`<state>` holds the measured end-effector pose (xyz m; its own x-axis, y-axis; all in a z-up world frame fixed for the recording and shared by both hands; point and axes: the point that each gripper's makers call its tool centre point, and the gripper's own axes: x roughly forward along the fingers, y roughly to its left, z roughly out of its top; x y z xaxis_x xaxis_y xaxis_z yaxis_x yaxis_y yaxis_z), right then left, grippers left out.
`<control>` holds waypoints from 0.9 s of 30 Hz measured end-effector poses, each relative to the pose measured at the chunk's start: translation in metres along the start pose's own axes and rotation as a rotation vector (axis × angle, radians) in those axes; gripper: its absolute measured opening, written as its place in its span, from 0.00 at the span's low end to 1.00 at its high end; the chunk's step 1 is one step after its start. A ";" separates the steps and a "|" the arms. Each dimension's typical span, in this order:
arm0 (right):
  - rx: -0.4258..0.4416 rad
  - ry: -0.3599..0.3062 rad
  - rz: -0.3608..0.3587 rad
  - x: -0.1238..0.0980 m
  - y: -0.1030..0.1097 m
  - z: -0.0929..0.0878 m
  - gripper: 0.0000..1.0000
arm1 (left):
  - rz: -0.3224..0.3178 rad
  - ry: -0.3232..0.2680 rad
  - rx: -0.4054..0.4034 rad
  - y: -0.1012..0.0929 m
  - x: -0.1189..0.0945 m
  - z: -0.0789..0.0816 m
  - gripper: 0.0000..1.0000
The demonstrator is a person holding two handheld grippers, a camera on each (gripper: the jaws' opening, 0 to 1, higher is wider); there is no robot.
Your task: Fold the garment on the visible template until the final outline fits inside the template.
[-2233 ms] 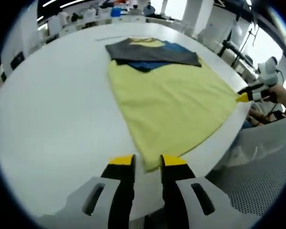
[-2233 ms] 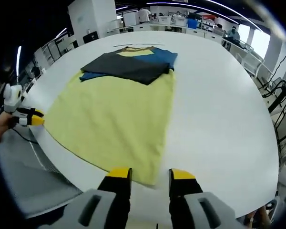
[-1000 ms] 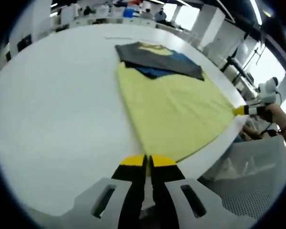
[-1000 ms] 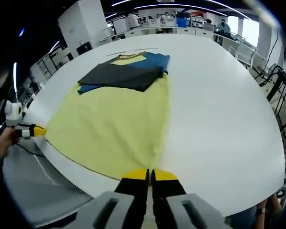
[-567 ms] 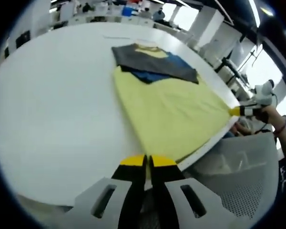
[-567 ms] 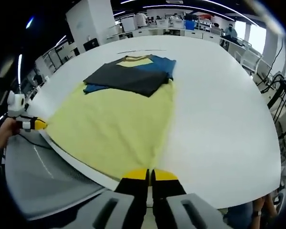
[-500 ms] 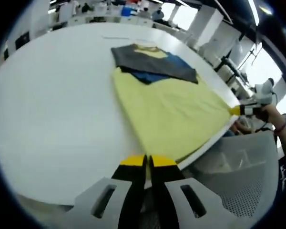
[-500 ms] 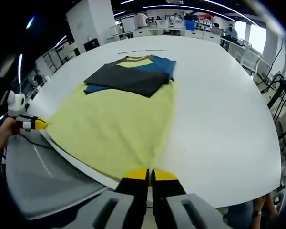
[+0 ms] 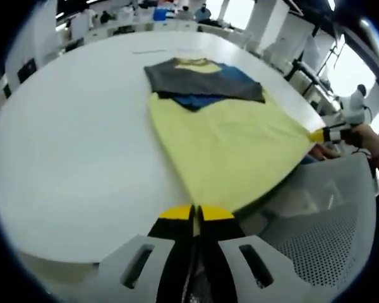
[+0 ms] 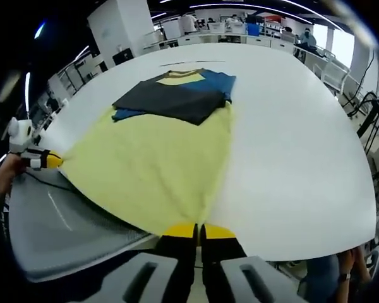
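A yellow garment (image 9: 227, 139) lies flat on the white round table (image 9: 69, 126), with a dark grey and blue part (image 9: 196, 79) folded across its far end. My left gripper (image 9: 196, 211) is shut on one near hem corner at the table's edge. The right gripper (image 9: 322, 134) holds the other hem corner, out at the right. In the right gripper view the same garment (image 10: 158, 158) stretches away from my right gripper (image 10: 199, 230), which is shut on its hem corner. The left gripper (image 10: 47, 159) pinches the opposite corner at the left. The hem between them is taut.
A grey mesh chair (image 9: 316, 246) stands just off the table's near edge, seen again as a mesh seat (image 10: 50, 227). A hand (image 9: 372, 136) holds the right gripper. A thin dark line (image 9: 155, 50) marks the table beyond the collar. Desks and people fill the background.
Both grippers went from open to shut on the hem corners. The hem has since been drawn back past the table's near edge and pulled taut.
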<state>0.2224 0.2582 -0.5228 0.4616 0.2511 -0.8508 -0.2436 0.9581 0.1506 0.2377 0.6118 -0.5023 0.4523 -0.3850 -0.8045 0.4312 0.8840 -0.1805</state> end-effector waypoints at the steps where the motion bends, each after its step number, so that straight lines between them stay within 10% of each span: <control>1: 0.004 -0.001 0.002 -0.001 0.001 -0.001 0.00 | 0.003 -0.001 0.001 0.000 -0.001 0.000 0.00; 27: -0.067 -0.068 0.006 -0.050 0.021 0.011 0.00 | -0.022 -0.047 0.005 -0.013 -0.041 0.011 0.00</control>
<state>0.2037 0.2669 -0.4722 0.5159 0.2682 -0.8136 -0.3023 0.9456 0.1200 0.2220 0.6135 -0.4608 0.4787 -0.4160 -0.7732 0.4453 0.8740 -0.1946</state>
